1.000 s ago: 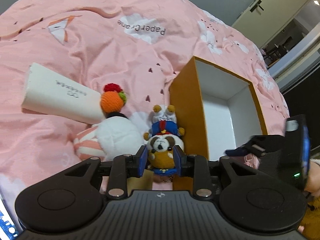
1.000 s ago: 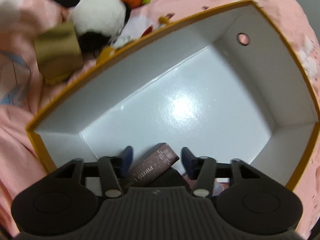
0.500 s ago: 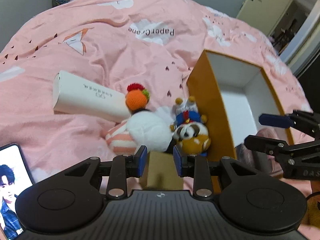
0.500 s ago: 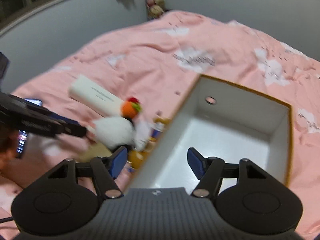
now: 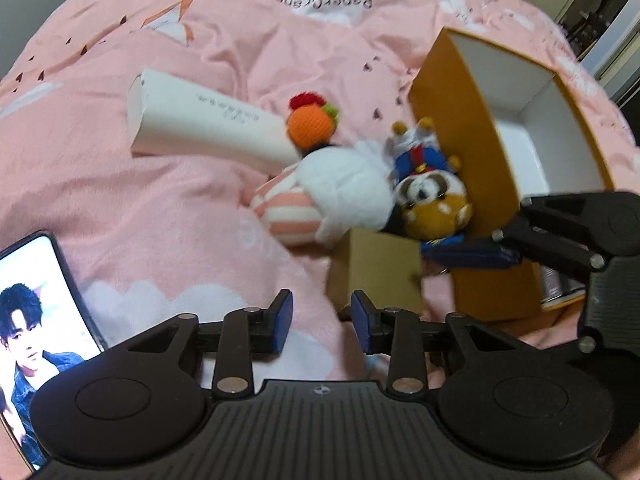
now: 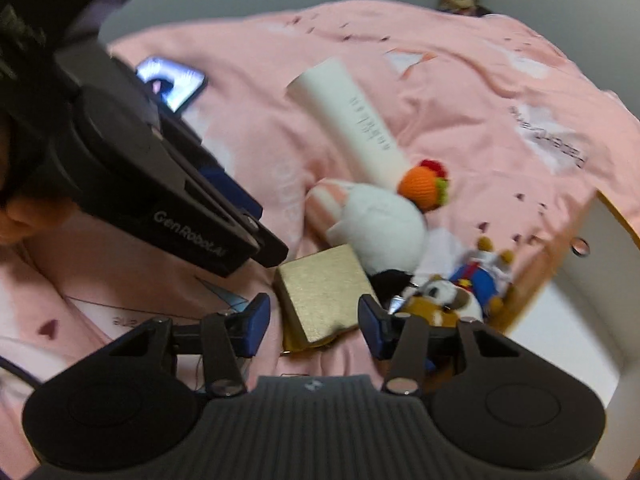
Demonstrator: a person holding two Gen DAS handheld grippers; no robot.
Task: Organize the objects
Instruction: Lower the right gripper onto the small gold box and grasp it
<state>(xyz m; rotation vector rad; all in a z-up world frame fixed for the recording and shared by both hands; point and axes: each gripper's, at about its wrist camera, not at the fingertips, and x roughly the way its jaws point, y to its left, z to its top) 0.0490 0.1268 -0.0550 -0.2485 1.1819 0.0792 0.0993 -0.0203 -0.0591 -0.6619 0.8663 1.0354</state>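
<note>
An orange box (image 5: 452, 128) with a white inside stands on the pink bedspread; its wall shows in the right wrist view (image 6: 560, 248). Beside it lie a raccoon plush (image 5: 434, 196) (image 6: 452, 300), a white plush with an orange knit top (image 5: 344, 192) (image 6: 380, 220), a gold box (image 5: 376, 272) (image 6: 324, 296) and a white tube (image 5: 204, 132) (image 6: 356, 120). My left gripper (image 5: 322, 322) is open and empty, just short of the gold box. My right gripper (image 6: 312, 326) is open, its jaws on either side of the gold box's near end.
A phone (image 5: 36, 328) with a lit screen lies on the bedspread at the left; it also shows in the right wrist view (image 6: 172, 80). The left gripper's body (image 6: 160, 200) crosses the right wrist view close to the gold box. A doorway (image 5: 592, 0) is far right.
My left gripper has let go of the raccoon plush and drawn back. My right gripper has left the orange box, where it set a dark item, and swung left over the gold box.
</note>
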